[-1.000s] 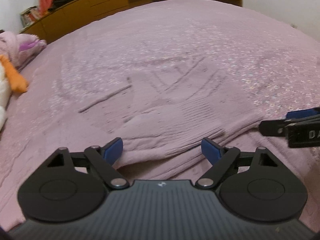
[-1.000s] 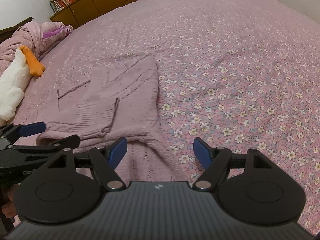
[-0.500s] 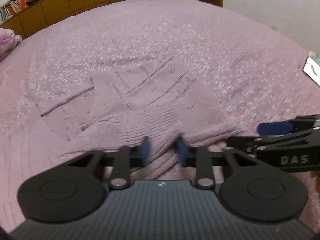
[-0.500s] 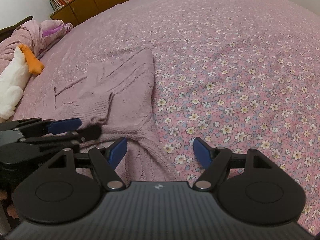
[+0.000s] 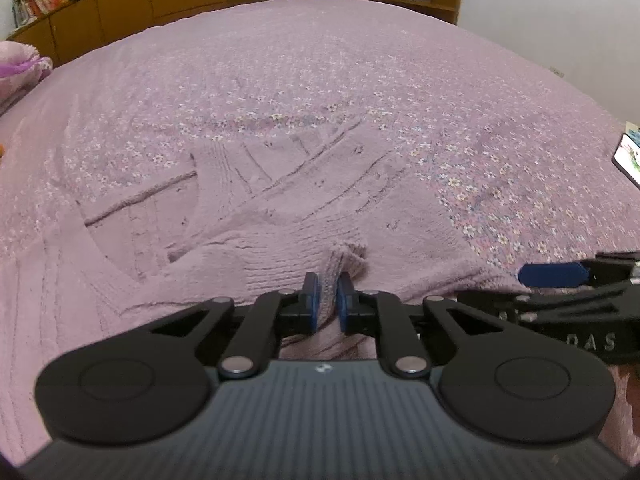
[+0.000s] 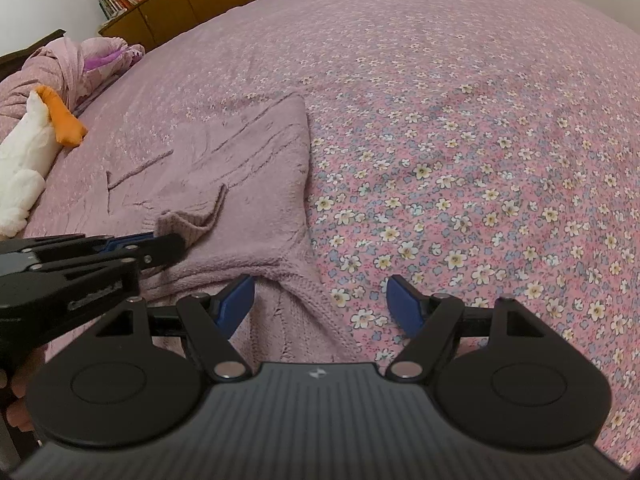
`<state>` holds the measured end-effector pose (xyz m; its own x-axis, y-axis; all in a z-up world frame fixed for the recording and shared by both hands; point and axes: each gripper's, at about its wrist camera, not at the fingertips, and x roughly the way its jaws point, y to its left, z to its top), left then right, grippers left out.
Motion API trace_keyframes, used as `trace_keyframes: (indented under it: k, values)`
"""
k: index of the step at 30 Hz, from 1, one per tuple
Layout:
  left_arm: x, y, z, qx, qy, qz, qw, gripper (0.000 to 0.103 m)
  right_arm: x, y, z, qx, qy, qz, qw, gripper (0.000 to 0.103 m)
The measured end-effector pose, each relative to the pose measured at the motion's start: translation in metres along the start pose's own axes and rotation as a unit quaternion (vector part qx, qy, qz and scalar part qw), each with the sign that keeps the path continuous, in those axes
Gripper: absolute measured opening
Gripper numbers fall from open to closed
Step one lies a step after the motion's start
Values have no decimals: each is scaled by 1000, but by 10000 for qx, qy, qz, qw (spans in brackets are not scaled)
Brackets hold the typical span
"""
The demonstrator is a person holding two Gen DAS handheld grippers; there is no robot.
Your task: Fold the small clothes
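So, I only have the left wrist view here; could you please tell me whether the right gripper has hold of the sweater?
Observer: No. The right gripper is open. A strip of the sweater lies between its pads, unpinched.
Operator: Thank you. Does my left grip look sound from that side?
Observer: Yes. The left gripper is shut on the ribbed cuff, which stands up in a small peak off the sweater.
Operator: Is anything beside the garment that I can't see?
Observer: A white plush toy with an orange beak lies on the bed to the left, apart from the sweater.
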<state>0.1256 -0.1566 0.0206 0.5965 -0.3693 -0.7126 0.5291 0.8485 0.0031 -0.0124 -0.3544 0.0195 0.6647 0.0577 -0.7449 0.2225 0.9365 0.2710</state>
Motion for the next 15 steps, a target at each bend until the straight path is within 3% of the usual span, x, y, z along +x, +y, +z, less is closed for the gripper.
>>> trace_keyframes:
  k: [15]
  values:
    - [-2, 15, 4, -593, -116, -250, 9979, 17, 2, -2, -6, -46, -56, 108, 9999, 81]
